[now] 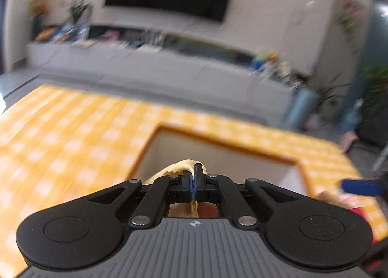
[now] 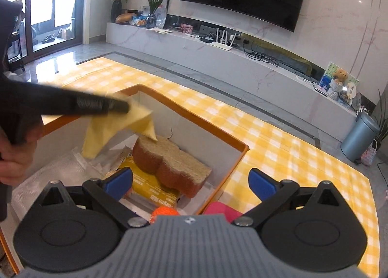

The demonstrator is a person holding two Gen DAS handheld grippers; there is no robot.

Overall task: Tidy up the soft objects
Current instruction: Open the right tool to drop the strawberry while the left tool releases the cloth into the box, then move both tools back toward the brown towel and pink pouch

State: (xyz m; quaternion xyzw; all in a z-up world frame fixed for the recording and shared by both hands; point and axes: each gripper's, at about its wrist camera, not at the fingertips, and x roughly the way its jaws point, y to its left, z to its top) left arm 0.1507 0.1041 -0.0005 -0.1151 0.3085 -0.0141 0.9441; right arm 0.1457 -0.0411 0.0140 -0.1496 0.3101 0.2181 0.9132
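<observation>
The left claw (image 1: 194, 181) is clamped on a yellow cloth (image 2: 116, 130), hanging above the orange-rimmed box (image 2: 238, 156). Only the right wrist view shows the box's contents, a brown sponge (image 2: 172, 166) among them; the right claw (image 2: 191, 182) stands apart, empty.

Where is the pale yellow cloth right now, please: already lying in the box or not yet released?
Not yet released: the pale yellow cloth hangs from the shut left gripper above the orange-rimmed white box.
</observation>
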